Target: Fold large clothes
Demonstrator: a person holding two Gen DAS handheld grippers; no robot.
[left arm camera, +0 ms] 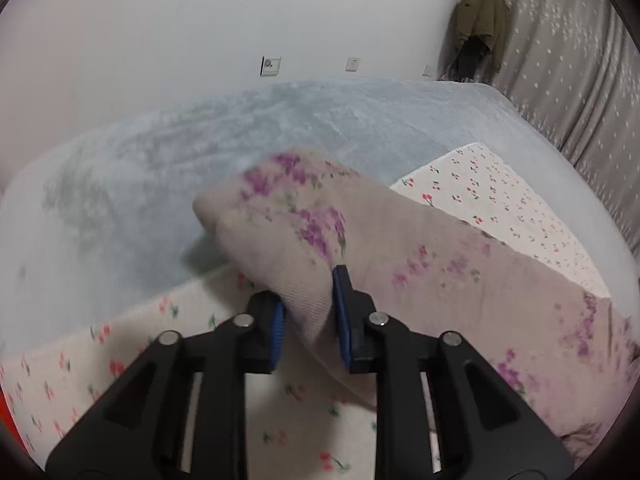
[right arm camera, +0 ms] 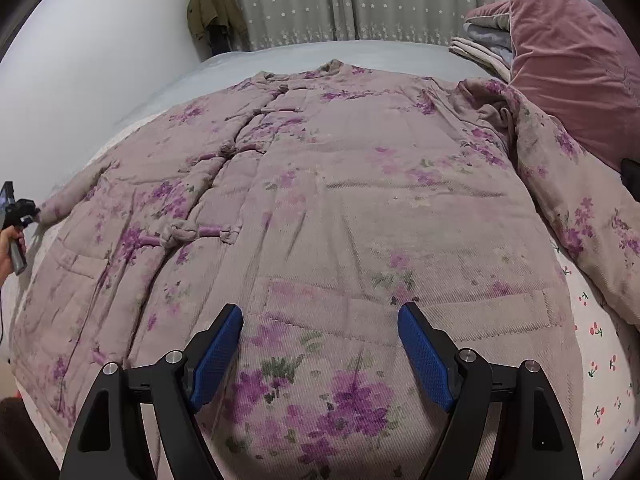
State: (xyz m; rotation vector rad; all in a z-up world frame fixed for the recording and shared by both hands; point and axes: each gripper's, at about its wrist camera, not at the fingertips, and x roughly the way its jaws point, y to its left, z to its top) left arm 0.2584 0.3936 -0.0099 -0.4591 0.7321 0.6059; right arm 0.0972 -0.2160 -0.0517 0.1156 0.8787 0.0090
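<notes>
Left tongs (left arm camera: 310, 316) clamped on the padded coat's sleeve end (left arm camera: 280, 216), far left of the bed (left arm camera: 280, 120). Coat (right arm camera: 320, 200) lies flat, long axis hem-to-collar running away from the right tongs (right arm camera: 320, 354), which hover agape over the hem. Sleeve folds rightward across the body; left hand's nearer.

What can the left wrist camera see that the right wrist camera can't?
Only the left wrist view: the left gripper pinching the sleeve, and wall sockets. Only the right wrist view: the open right gripper over the spread-out flowery coat, its knot buttons, a pink cushion. Both: the cherry-print sheet, green jacket, starry curtain.
</notes>
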